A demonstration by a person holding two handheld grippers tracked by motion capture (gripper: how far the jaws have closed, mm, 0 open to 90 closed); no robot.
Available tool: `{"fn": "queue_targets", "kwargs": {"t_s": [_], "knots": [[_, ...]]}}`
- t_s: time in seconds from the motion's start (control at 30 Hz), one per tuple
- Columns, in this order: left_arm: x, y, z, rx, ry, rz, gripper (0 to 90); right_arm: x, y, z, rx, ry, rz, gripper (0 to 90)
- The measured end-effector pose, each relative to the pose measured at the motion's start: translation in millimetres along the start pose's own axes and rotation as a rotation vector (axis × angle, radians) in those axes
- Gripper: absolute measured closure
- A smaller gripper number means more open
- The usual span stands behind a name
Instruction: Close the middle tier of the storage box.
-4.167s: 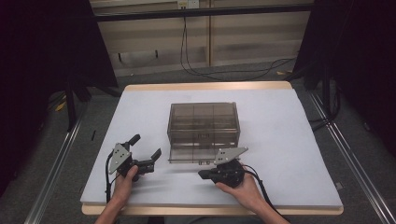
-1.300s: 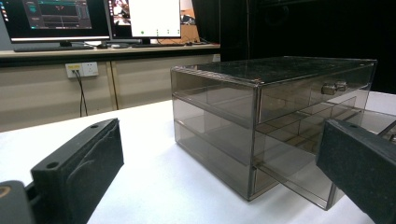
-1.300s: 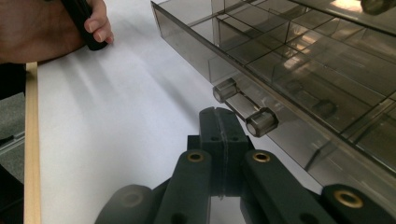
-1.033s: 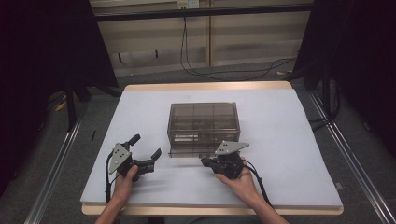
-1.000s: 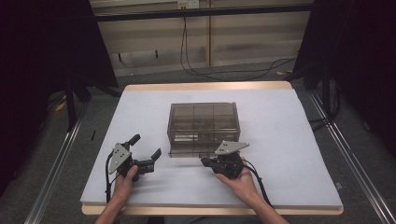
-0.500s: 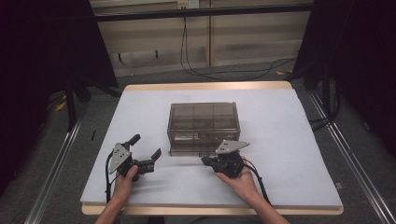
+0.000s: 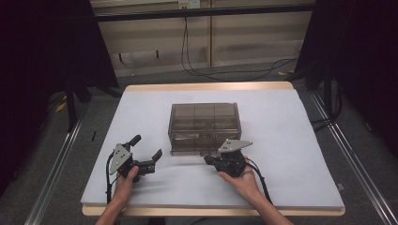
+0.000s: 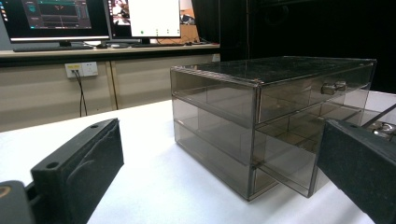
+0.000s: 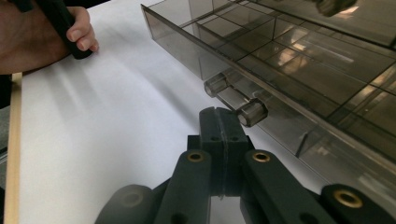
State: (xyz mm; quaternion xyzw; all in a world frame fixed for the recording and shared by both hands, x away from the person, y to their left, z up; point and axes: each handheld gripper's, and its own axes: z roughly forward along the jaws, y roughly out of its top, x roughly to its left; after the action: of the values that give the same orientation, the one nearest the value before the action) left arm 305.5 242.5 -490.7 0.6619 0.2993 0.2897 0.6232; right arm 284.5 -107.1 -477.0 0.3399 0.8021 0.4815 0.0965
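Note:
A smoky clear drawer box (image 7: 204, 123) stands mid-table on the white mat. Its bottom drawer (image 8: 289, 163) sticks out a little toward me. My right gripper (image 7: 207, 161) lies just in front of that drawer, its jaws pressed together with nothing between them. In the right gripper view its tip (image 9: 219, 114) sits right below the drawer's clear bar handle (image 9: 236, 99), touching or nearly so. My left gripper (image 7: 147, 146) rests at the front left, open and empty. In the left gripper view the box (image 8: 261, 116) stands between and beyond the wide-apart fingers (image 8: 84, 158).
The white mat (image 7: 291, 140) has free room left and right of the box. The table's wooden front edge (image 7: 211, 212) is close behind both hands. The upper drawer has a small knob (image 8: 332, 87). Monitors (image 8: 93, 18) stand on a desk beyond.
The right gripper has shifted slightly right and closer to the box front over the last seconds. The left gripper and the box stay put.

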Motion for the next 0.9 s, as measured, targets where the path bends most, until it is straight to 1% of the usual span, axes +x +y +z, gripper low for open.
{"fn": "queue_targets", "kwargs": {"t_s": [0.07, 0.1, 0.33, 0.43, 0.5, 0.73, 0.77, 0.8, 0.9], "knots": [[0.1, 0.1, 0.1, 0.001, -0.002, 0.001, 0.9, -0.9, 0.3, -0.1, 0.001, -0.003, -0.005, 90.0], [-0.6, -0.1, 0.5, -0.006, 0.001, -0.008, 0.9, -0.9, 0.6, 0.3, 0.002, -0.007, -0.01, 90.0], [0.1, 0.0, 0.0, 0.001, 0.001, 0.001, 0.9, -1.8, 3.2, 1.6, 0.012, -0.009, -0.011, 90.0], [-0.5, 0.0, 0.4, -0.004, 0.001, -0.005, 0.9, -3.4, 6.0, 2.4, -0.003, -0.007, -0.002, 90.0], [-0.1, 0.0, 0.0, 0.001, 0.002, 0.001, 0.9, -3.5, 7.2, 3.9, 0.002, -0.005, -0.004, 90.0], [-0.4, -0.1, 0.3, -0.003, 0.0, -0.005, 0.9, -3.6, 8.1, 5.5, -0.001, -0.004, -0.005, 90.0], [0.0, 0.0, 0.0, 0.001, -0.002, 0.001, 0.9, -3.6, 8.2, 5.6, -0.001, -0.004, -0.004, 90.0], [-0.4, -0.1, 0.3, -0.003, -0.001, -0.005, 0.9, -3.6, 8.2, 5.7, -0.002, -0.005, -0.003, 90.0], [0.0, 0.0, 0.1, 0.0, 0.003, 0.001, 0.9, -4.0, 8.2, 6.2, -0.004, -0.004, -0.001, 90.0]]}}
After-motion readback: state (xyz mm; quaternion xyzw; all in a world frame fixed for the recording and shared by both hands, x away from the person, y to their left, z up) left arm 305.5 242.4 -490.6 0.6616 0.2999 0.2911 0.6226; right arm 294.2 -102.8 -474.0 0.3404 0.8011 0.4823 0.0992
